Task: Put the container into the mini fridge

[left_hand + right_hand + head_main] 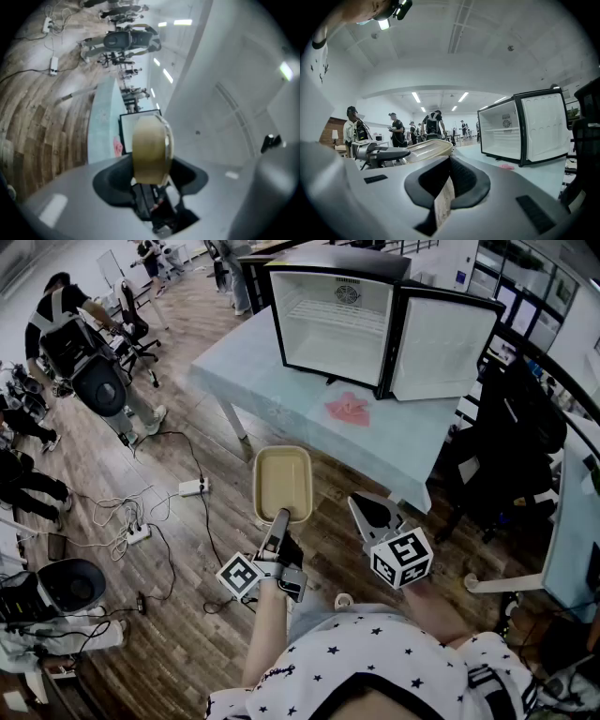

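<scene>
I carry a shallow beige container out in front of me above the wooden floor, short of the table. My left gripper is shut on its near rim. In the left gripper view the container stands edge-on between the jaws of that gripper. The mini fridge sits on the light blue table with its door swung wide and its white inside bare. My right gripper hangs to the right of the container, shut and holding nothing; in its own view the container lies to the left.
A pink scrap lies on the table before the fridge. Power strips and cables trail over the floor at left. People with equipment stand at far left. A dark chair stands right of the table.
</scene>
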